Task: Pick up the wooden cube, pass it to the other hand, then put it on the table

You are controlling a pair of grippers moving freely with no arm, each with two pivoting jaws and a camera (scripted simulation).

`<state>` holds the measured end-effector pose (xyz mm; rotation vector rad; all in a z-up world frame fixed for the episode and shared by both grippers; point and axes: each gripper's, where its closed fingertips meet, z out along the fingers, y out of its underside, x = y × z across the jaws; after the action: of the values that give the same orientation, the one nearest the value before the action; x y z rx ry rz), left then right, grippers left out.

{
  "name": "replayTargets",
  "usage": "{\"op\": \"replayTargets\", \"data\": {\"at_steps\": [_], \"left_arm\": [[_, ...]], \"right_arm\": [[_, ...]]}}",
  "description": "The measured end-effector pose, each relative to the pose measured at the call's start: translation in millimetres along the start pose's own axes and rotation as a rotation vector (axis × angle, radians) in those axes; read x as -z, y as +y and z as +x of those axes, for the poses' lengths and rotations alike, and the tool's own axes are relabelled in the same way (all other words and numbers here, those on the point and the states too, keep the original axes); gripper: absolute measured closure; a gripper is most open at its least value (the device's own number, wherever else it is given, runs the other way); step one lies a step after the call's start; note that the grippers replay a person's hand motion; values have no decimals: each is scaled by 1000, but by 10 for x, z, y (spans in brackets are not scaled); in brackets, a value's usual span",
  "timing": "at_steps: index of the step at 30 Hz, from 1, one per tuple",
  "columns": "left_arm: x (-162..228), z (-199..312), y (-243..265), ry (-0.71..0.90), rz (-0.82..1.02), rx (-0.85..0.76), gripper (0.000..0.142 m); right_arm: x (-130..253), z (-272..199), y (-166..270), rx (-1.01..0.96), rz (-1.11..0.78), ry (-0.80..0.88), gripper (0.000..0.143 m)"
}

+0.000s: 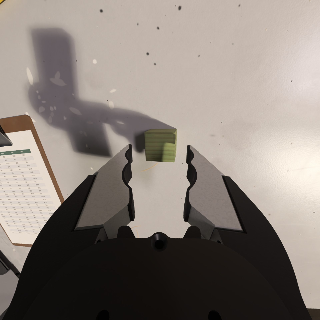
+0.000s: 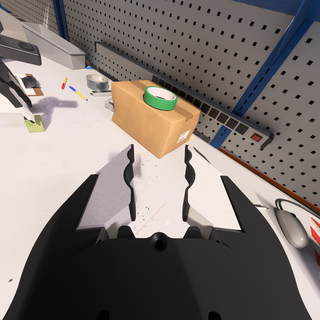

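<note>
- tabletop (image 1: pixel 225 86): white, matte, peppered with dark specks and pale flecks; faint scratch arcs near the cube.
- Back of bench in right wrist view: grey pegboard (image 2: pixel 207 43) on blue uprights, power strip (image 2: pixel 225 119) running along its base.
- Clutter in right wrist view: cardboard box (image 2: pixel 152 119) with a green tape roll (image 2: pixel 160 98) on top, grey duct tape roll (image 2: pixel 97 81), two pens (image 2: pixel 78 93), grey bin (image 2: pixel 57 46), mouse (image 2: pixel 292 228) at right.
- clipboard (image 1: pixel 22 181) with a printed sheet at the left edge of the left wrist view.
- wooden cube (image 1: pixel 160 145): greenish, sitting flat on the tabletop, grain bands running horizontal across the near face. Equal sides, no long axis; one face squarely toward the left camera.
- left hand-held gripper (image 1: pixel 159 147): jaws spread wide, empty, tips just short of the cube, lined up either side of it. In the right wrist view one tip overlaps the cube's top edge; contact unclear.
- right hand-held gripper (image 2: pixel 159 147): jaws spread, empty, well away from the cube (image 2: pixel 35 123), pointing at the box corner.
</note>
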<state>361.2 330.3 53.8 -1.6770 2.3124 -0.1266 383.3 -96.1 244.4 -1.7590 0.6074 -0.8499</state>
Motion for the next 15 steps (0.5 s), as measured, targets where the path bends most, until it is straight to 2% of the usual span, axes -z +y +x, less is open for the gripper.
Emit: {"op": "replayTargets", "data": {"at_steps": [7,12,15], "left_arm": [[1,-8,7,0,4,3,79],[6,-24,17,-14,3,-6,62],[8,-36,25,-19,4,-3,60]], "right_arm": [[-11,-2,15,7,-10,3,84],[-14,-3,20,21,-16,11,84],[-17,-9,22,23,-18,10,84]]}}
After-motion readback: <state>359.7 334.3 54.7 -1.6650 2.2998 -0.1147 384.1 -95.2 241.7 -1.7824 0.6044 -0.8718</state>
